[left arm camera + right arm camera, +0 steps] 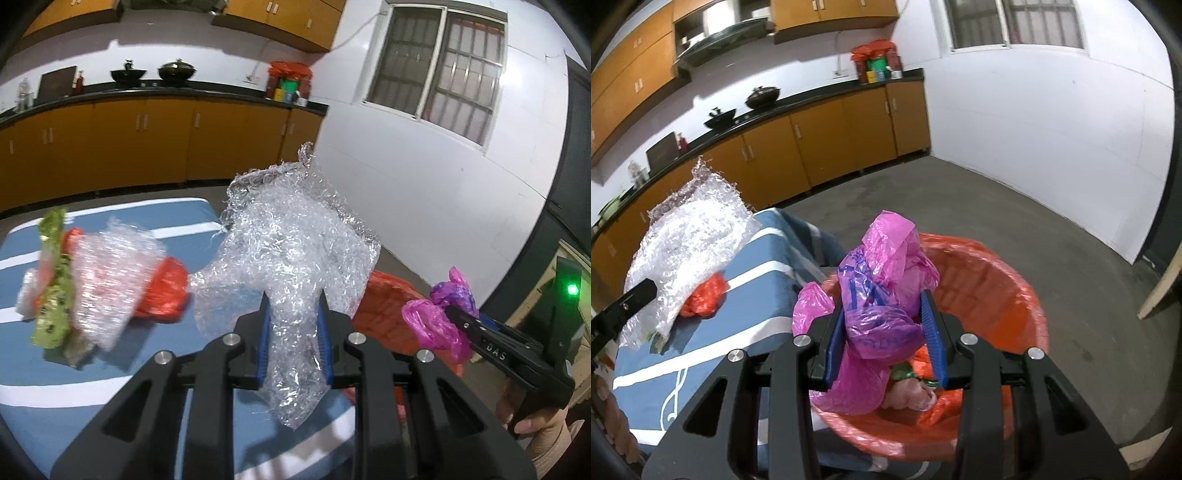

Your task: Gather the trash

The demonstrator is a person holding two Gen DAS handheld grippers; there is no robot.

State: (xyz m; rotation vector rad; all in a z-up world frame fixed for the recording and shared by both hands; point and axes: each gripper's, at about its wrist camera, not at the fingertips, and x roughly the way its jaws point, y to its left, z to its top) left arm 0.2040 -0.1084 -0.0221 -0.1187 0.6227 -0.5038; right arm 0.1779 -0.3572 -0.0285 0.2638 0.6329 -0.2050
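Right wrist view gives me the pink plastic bag (882,295) pinched between my right gripper (886,332) pads, hanging above the open mouth of the orange-lined bin (1015,295), which already has scraps at the bottom. My left gripper (293,332) is clamped on a crumpled sheet of bubble wrap (291,251), held over the blue striped table (55,391) near the bin-side edge. I judge this the carry-and-drop step: next I should loosen the right jaws over the bin, then bring the wrap across. More litter (92,288) waits on the table.
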